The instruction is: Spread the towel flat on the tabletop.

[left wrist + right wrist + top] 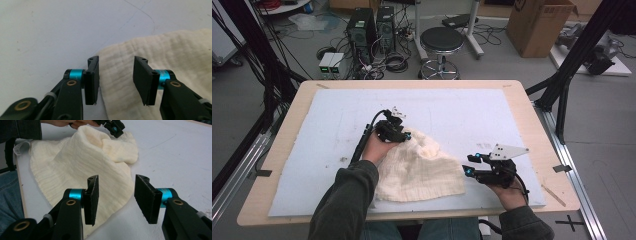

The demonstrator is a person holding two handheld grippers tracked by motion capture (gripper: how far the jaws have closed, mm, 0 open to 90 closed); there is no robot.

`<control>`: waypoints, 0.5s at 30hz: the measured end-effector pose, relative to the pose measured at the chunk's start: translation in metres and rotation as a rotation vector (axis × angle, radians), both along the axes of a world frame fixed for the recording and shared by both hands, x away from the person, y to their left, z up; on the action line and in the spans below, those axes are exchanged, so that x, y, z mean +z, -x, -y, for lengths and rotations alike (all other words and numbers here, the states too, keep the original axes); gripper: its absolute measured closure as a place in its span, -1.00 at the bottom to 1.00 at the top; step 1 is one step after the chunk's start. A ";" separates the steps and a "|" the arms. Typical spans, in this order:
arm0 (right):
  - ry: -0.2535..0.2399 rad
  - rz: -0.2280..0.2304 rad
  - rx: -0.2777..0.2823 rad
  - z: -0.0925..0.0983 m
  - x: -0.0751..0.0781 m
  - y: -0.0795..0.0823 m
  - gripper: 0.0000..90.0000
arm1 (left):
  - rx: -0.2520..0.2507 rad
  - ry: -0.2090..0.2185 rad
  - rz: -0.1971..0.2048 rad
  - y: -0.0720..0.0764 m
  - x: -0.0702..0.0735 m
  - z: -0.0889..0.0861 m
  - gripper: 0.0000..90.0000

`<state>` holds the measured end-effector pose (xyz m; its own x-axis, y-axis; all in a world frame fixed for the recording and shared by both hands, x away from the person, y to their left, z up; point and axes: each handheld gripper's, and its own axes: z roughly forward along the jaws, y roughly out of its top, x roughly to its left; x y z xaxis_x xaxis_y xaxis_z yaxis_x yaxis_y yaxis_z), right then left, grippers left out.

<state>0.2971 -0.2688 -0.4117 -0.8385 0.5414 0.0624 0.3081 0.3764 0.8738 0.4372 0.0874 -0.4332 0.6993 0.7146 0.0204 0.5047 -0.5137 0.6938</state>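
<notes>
A cream, crinkled cloth lies rumpled on the white foam mat, near the front of the table. My left gripper is at the cloth's far left corner. In the left gripper view its jaws stand apart over the cloth's edge, with the left gripper open and the pads not pressing on the fabric. My right gripper sits at the cloth's right edge, and it is open too. The right gripper view has the right gripper facing the cloth, with the left gripper beyond at a raised fold.
The mat covers most of a light wooden table. Bare mat stretches to the far side and to the left. Beyond the table are a black stool, computer towers, cables and a cardboard box. A black frame post stands at the right.
</notes>
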 end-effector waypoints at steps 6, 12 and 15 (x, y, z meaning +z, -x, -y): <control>-0.004 -0.003 -0.010 0.002 0.000 -0.007 0.21 | 0.015 -0.016 0.020 0.001 0.000 0.003 0.68; 0.013 -0.007 -0.004 0.000 0.000 -0.020 0.25 | 0.008 -0.036 0.026 0.008 0.007 0.001 0.93; 0.010 -0.019 -0.002 -0.003 0.000 -0.028 0.28 | -0.005 -0.016 0.041 0.013 0.013 -0.001 0.93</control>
<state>0.3249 -0.2654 -0.4116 -0.8361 0.5438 0.0727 0.3253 0.3848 0.8638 0.4242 0.0881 -0.4197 0.7014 0.7103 0.0600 0.4736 -0.5273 0.7055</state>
